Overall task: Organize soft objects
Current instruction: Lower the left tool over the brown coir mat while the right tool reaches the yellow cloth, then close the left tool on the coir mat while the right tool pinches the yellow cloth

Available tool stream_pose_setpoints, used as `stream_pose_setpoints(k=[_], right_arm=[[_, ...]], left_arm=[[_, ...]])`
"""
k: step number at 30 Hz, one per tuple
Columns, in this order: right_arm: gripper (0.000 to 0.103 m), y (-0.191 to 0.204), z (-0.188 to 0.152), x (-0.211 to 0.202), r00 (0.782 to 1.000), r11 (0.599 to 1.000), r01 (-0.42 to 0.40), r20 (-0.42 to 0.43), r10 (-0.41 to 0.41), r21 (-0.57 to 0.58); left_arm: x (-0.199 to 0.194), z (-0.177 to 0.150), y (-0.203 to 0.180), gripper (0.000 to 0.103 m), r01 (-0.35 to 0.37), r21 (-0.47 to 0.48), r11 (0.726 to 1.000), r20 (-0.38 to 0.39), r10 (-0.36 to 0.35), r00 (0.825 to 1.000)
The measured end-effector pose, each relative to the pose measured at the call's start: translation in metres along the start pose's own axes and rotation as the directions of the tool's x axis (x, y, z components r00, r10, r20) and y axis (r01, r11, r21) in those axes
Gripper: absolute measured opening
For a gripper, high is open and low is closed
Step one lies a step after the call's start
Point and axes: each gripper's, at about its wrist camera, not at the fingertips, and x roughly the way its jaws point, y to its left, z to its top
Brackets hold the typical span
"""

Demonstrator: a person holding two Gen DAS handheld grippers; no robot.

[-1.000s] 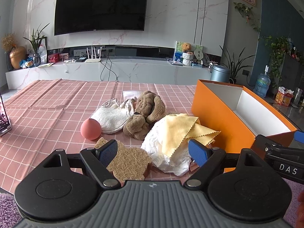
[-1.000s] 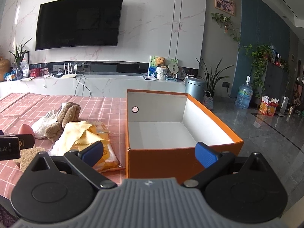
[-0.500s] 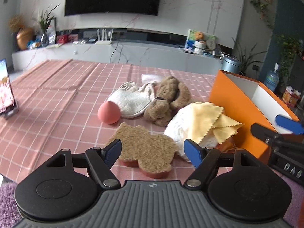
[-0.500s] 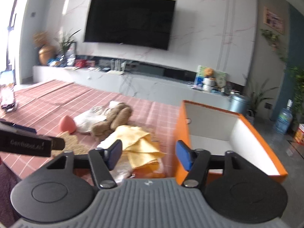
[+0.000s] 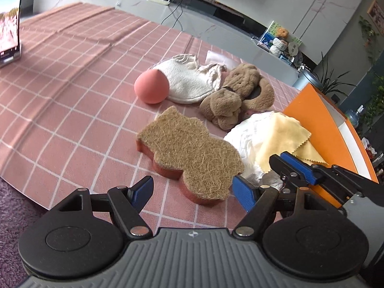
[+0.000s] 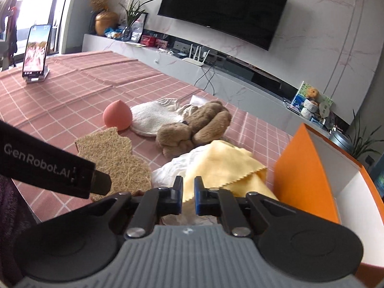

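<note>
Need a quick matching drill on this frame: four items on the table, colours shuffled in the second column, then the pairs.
Items:
1. ball
2. sponge
3. cloth
4. box

Colours:
A. yellow
B. orange
C. brown fibre top, red base
D. pink

Pairs: 1-D, 2-C, 3-A, 4-B

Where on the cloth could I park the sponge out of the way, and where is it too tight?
Bare tablecloth runs from the ball and sponge out to the phone. It is crowded between the sponge, plush, yellow cloth and orange box.
</note>
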Motion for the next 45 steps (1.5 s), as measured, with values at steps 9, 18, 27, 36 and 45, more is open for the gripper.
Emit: stream_pose_setpoints(k=[9, 18, 27, 36, 45], right_arm=[[0.000, 0.012, -0.005, 0.027, 0.991, 0.992, -0.122, -0.058, 0.123, 0.017], [0.000, 0.013, -0.004, 0.022, 0.980, 0.980, -0.185, -0.057, 0.189, 0.077], [0.026, -0.011, 0.001, -0.012, 0.997, 1.000, 0.030, 0.076, -0.030, 0.002], [0.021, -0.044, 0.001, 0.020, 0.998, 0.992, 0.066, -0.023, -0.063, 0.111], [0.001, -0.046, 0.002, 0.006, 0.999, 0.986, 0.014, 0.037, -0.021, 0.169]], left_arm=[[0.023, 0.008, 0.014, 0.088, 0.010, -0.083, 0.997, -0.040, -0.013, 0.999], [0.039, 0.016, 0.012, 0.091, -0.026, -0.087, 0.996, -0.069, 0.020, 0.997], [0.047, 0.027, -0.004, 0.103, -0.115, -0.050, 0.992, -0.084, 0.110, 0.990], [0.074, 0.034, -0.020, 0.103, -0.221, 0.044, 0.974, -0.067, 0.223, 0.972], [0.063, 0.031, -0.010, 0.094, -0.160, 0.112, 0.981, -0.055, 0.167, 0.984]])
